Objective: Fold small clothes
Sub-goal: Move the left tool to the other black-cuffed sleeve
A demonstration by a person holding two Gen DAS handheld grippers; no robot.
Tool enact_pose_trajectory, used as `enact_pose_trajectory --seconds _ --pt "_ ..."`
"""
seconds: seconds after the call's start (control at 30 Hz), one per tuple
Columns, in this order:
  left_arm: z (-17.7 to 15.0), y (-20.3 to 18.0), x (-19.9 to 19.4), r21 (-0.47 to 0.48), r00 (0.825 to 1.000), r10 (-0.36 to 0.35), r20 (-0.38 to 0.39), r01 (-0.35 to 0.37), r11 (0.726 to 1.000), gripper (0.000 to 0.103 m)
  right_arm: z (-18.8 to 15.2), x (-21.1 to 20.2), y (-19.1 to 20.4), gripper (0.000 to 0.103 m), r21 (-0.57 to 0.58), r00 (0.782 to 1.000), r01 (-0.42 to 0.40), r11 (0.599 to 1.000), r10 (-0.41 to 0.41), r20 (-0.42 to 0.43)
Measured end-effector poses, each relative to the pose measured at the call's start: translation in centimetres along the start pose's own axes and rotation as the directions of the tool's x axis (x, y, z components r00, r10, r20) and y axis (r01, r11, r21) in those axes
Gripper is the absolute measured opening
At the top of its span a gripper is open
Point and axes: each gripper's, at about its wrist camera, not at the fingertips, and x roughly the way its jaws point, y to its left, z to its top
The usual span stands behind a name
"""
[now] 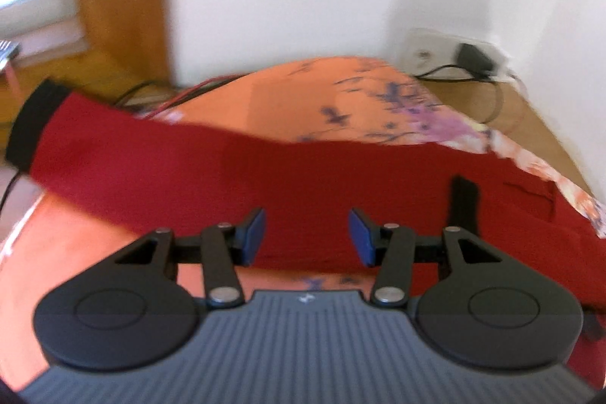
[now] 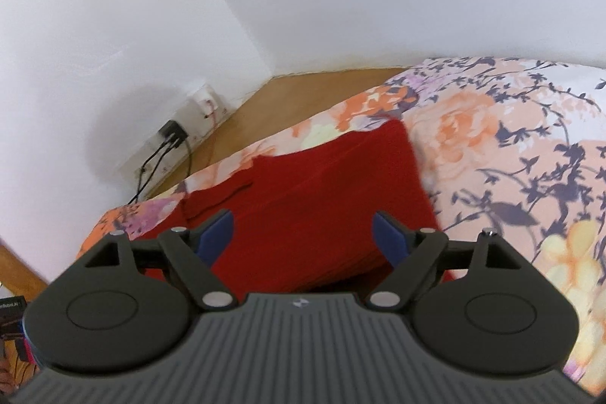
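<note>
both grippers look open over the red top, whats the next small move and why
Probably bring the left gripper toward the black cuff of the red knit garment: its long sleeve still stretches out sideways, unfolded, across the orange floral bedsheet, and both the left and the right gripper are open and hold nothing.

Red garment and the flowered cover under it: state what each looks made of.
Red garment: seemingly a soft knit, matte, with faint ribbed lines across it and a black cuff; the fibre cannot be told. Flowered cover: seemingly thin woven printed cloth, matte, smooth, with low creases.
</note>
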Motion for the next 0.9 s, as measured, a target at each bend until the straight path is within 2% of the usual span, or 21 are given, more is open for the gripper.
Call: enact_pose_trajectory --seconds 0.17,0.27,0.33,0.4,0.5,0.73,0.9 --pt "-0.3 3.6 1.8 -0.092 0.998 0.035 -0.045 -0.039 0.995 0.051 -1.9 -0.1 1.9 0.087 0.003 0.999 -0.025 1.0 0.025 -0.028" --pt "-0.4 4.9 2.7 -0.115 0.997 0.041 -0.069 -0.049 0.992 0.051 -3.0 -0.1 2.9 0.087 0.001 0.999 -0.026 1.0 0.026 -0.041" --pt "-0.5 5.5 3.2 -0.111 0.995 0.041 -0.086 -0.05 0.993 0.056 -3.7 -0.3 3.6 0.087 -0.003 0.999 -0.027 1.0 0.027 -0.046" --pt "-0.6 5.9 3.5 -0.114 0.994 0.052 -0.093 -0.062 0.992 0.07 -4.3 -0.5 4.1 0.087 -0.01 0.998 -0.023 1.0 0.022 -0.05" --pt "-0.8 6.5 3.9 -0.114 0.992 0.09 -0.089 -0.1 0.988 0.071 -5.2 -0.6 4.5 0.087 -0.004 0.998 -0.009 1.0 0.009 -0.056" --pt "-0.3 8.7 4.7 -0.188 0.998 0.058 -0.021 -0.061 0.98 0.071 -7.0 -0.5 5.6 0.087 0.018 0.997 0.0 1.0 0.002 -0.08" --pt "-0.2 10.1 5.3 -0.265 0.998 0.015 0.068 0.004 0.964 0.071 -7.8 -0.4 6.5 0.087 0.01 0.995 0.003 1.0 -0.002 -0.096"
